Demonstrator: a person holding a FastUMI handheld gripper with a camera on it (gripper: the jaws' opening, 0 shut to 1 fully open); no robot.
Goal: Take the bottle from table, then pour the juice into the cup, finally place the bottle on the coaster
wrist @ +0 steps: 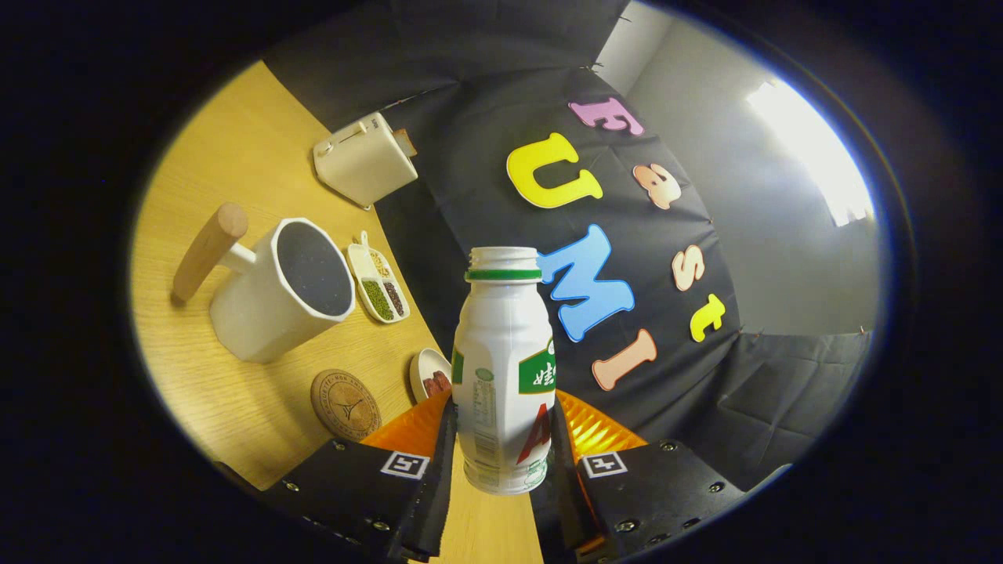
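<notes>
- The hand-held gripper (pixel 504 462) is clamped on the bottle (pixel 503 368), one finger pressing each side of its lower body; the bottle stands between the fingers, lifted off the bench (pixel 235 157), its base hanging above the wood
- The bottle is uncapped, its open mouth pointing to 12 o'clock along the fingers; the white plastic hides how much juice is inside
- By my reading the taking step is done, while pouring and setting down on the coaster are both left; the view is rolled, which may mean the tilt toward the cup is starting
- The coaster (pixel 345 404), a round brown disc, lies bare on the bench at about 9 o'clock of the bottle's base, just beyond the left finger
- A small dish (pixel 429 374) with dark red pieces sits just beside the bottle, at 9 o'clock
- The cup (pixel 274 294), white with a wooden handle, stands at 10 o'clock; its inside looks dark and I cannot tell whether it holds liquid
- A divided tray (pixel 378 283) of green and brown grains lies beside the cup
- A toaster (pixel 364 159) stands farthest, at 11 o'clock
</notes>
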